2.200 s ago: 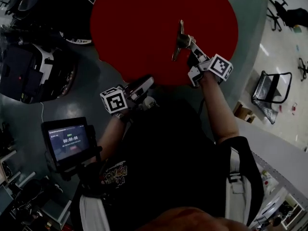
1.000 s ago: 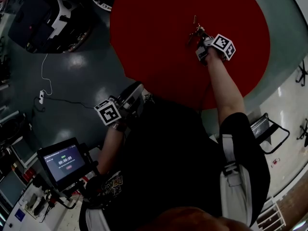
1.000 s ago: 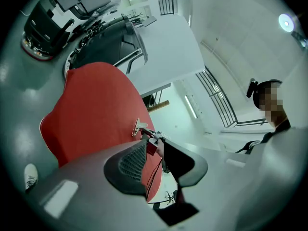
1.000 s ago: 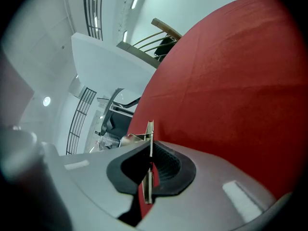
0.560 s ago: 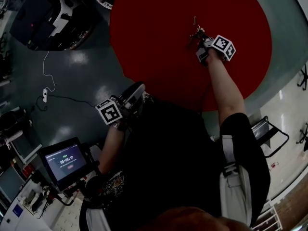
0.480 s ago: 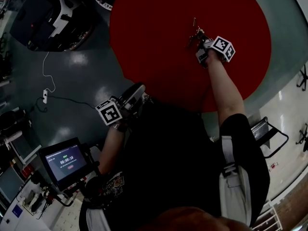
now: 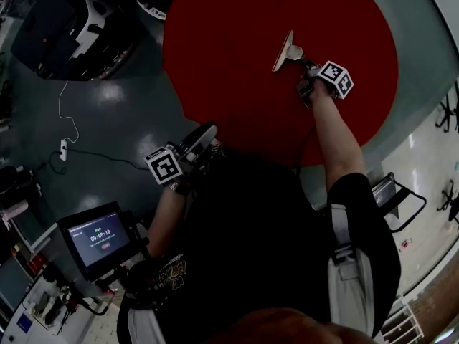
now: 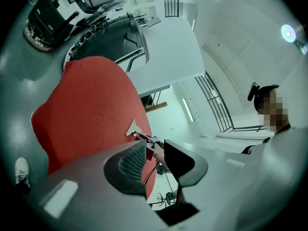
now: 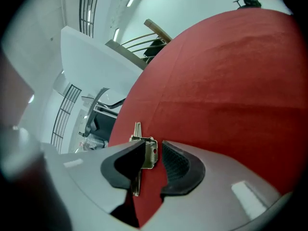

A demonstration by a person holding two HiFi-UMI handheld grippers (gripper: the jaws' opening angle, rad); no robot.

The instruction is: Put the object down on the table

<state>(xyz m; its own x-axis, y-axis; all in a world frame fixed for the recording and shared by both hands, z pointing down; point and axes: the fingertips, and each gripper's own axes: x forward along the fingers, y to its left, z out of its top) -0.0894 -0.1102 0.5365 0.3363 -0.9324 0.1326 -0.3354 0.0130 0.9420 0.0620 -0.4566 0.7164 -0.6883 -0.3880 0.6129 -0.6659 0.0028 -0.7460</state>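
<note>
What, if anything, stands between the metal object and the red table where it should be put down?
Nothing visible does. The metal object is between the jaws of the right claw, which have just been opening, with only bare red table around it.

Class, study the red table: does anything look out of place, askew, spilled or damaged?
Nothing stands out. The small silver metal piece rests on the round red table, with no visible damage. The right gripper has just been opening its jaws; the piece sits in the gap between them, unpressed.
</note>
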